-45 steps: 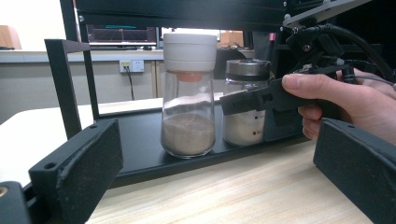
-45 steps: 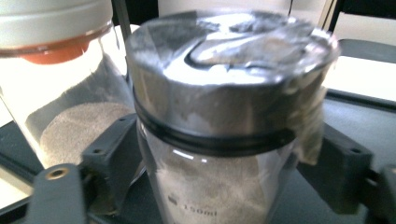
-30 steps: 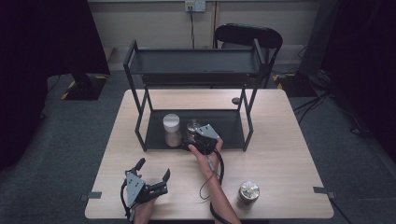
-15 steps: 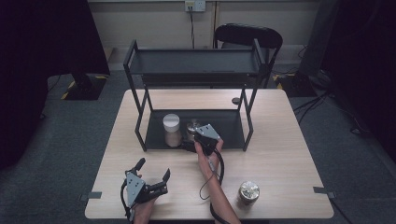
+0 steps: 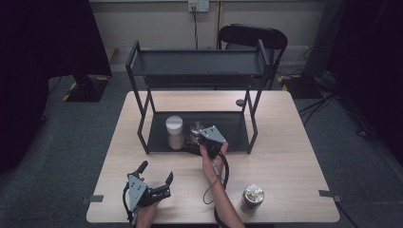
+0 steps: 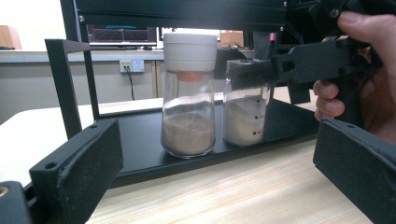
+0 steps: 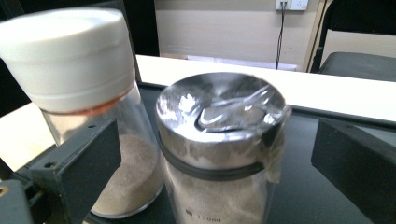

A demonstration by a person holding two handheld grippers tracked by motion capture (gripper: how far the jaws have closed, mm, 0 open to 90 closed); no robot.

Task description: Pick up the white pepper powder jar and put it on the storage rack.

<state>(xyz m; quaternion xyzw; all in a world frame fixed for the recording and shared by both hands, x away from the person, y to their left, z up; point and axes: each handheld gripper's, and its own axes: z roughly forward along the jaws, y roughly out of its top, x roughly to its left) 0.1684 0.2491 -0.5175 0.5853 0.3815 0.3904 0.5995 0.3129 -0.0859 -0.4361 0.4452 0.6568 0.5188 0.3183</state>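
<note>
A black two-tier rack (image 5: 142, 124) stands on the wooden table. Two glass jars of sandy powder sit on its lower shelf: a white-lidded jar (image 5: 174, 131) (image 6: 189, 93) (image 7: 79, 70) and, just right of it, a metal-lidded jar (image 5: 195, 130) (image 6: 243, 112) (image 7: 219, 140). My right gripper (image 5: 199, 140) (image 7: 215, 149) is open, with its jaws on either side of the metal-lidded jar and a gap on both sides. My left gripper (image 5: 156, 172) (image 6: 219, 158) is open near the table's front edge, facing the rack, with nothing between its jaws.
A third jar with a metal lid (image 5: 253, 195) stands on the table at the front right. A small dark round object (image 5: 240, 102) lies behind the rack. A black chair (image 5: 252, 35) stands beyond the table. The rack's top shelf (image 5: 197, 61) is bare.
The right hand and its gripper shifted slightly to the right at the metal-lidded jar. The left gripper has stayed where it was.
</note>
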